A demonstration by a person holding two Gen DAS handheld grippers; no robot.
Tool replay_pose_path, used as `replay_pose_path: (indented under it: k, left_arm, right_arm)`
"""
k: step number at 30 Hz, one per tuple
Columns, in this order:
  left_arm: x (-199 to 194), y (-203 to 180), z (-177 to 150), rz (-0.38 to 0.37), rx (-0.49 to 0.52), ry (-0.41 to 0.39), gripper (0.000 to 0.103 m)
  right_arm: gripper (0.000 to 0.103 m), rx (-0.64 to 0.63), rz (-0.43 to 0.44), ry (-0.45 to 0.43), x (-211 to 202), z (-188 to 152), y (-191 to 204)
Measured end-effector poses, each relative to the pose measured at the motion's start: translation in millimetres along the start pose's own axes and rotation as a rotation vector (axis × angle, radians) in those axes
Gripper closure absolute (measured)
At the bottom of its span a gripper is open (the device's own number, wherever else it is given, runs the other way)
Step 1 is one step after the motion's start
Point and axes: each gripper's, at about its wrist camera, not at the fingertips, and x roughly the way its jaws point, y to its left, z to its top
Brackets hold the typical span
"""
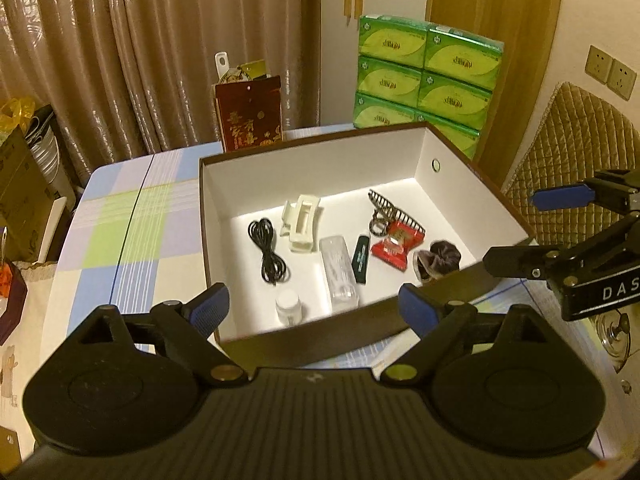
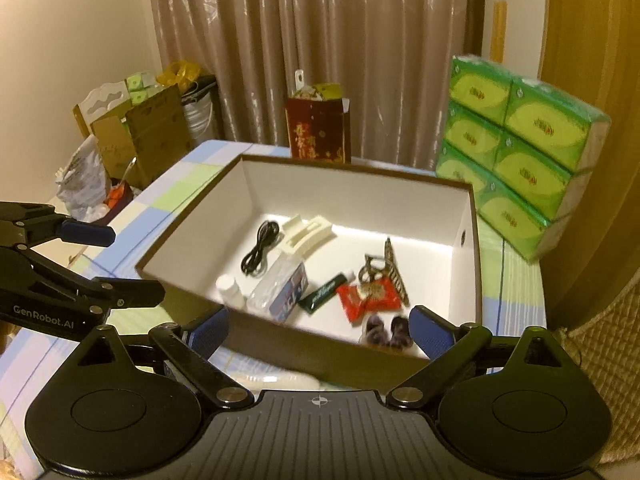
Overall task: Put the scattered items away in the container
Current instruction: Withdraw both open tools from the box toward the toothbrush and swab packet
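A brown box with a white inside stands on the checked tablecloth. In it lie a black cable, a white plastic holder, a clear case, a small white bottle, a dark green stick, a red packet, a metal clip and a dark scrunchie. My left gripper hangs open over the box's near wall, holding nothing. My right gripper is open and empty before the same box, to the right of the left gripper.
Green tissue packs are stacked behind the box on the right, a dark red gift bag behind it on the left. A quilted chair back stands at the right. Cardboard boxes crowd the left. Something pale lies before the box.
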Motion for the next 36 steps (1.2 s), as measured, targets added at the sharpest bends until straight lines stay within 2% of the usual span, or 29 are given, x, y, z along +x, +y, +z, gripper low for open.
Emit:
replay_pose_path:
  k: [13, 26, 36]
  left_arm:
    - [3, -5, -41, 0.037, -0.033, 0.082, 0.014]
    - [22, 3, -68, 0.091, -0.037, 0.154, 0.014]
    - [38, 26, -113, 0.119, -0.097, 0.262, 0.014]
  right_arm:
    - [0.009, 0.031, 0.014, 0.091, 6, -55, 11]
    - [0.009, 0.069, 0.03, 0.186, 36, -84, 17]
    - [0.009, 0.054, 0.065, 0.265, 56, -108, 34]
